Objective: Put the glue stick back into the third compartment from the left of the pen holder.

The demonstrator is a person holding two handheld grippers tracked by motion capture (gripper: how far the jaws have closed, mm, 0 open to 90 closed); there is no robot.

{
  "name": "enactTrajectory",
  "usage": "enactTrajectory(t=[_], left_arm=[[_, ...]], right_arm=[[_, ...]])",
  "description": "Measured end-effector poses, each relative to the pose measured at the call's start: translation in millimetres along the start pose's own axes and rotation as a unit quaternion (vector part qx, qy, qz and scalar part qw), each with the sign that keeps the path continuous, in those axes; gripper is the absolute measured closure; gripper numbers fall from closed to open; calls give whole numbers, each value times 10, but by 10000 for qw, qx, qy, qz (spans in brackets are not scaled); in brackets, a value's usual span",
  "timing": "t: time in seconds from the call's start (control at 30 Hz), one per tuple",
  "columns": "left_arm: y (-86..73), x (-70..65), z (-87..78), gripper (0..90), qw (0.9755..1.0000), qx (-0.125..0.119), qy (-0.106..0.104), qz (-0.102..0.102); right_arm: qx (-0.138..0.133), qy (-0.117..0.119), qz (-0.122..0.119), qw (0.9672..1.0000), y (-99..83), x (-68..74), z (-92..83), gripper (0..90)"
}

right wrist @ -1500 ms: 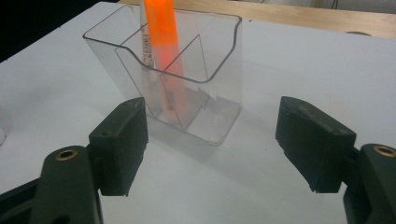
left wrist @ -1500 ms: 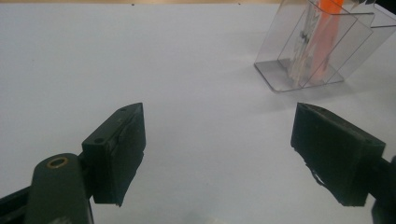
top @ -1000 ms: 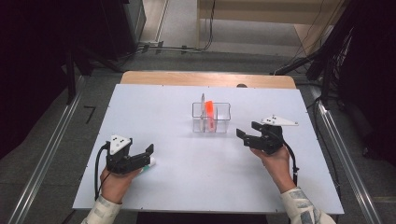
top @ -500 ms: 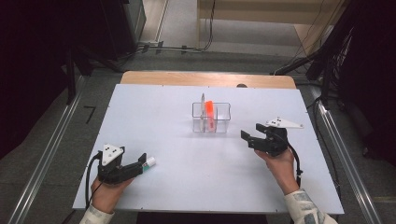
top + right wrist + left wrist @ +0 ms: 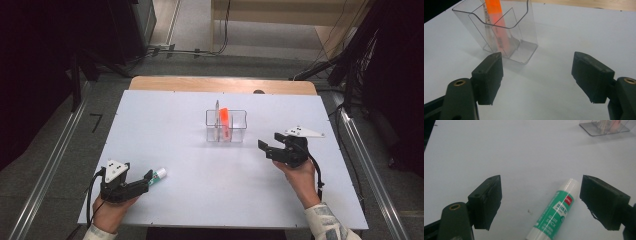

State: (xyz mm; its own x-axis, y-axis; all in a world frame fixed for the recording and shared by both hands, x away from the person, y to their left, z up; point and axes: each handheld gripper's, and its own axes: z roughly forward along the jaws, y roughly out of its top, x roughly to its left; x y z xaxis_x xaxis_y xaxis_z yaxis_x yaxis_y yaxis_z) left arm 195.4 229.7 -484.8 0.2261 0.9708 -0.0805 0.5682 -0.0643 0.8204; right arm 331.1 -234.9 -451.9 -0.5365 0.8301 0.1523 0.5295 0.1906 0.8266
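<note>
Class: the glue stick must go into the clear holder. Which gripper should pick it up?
Probably the left gripper: its open jaws already flank the glue stick. The right gripper sits open by the holder.

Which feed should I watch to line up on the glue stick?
Use the left gripper view: the glue stick lies flat between the open left gripper's jaws, its green label readable. The high view shows it as a tiny white-tipped cylinder just off that gripper's jaws.
</note>
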Motion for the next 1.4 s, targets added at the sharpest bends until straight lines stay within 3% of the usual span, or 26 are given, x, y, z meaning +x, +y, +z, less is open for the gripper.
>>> enactTrajectory(t=[0.6,1.4], left_arm=[[-51,-18,46,194,9995,225,-154,130],[-167,-95,146,261,9984,361,-117,428]], right_arm=[[15,11,1,10000,-6,-3,9,239],[1,19,21,10000,-7,-1,2,239]])
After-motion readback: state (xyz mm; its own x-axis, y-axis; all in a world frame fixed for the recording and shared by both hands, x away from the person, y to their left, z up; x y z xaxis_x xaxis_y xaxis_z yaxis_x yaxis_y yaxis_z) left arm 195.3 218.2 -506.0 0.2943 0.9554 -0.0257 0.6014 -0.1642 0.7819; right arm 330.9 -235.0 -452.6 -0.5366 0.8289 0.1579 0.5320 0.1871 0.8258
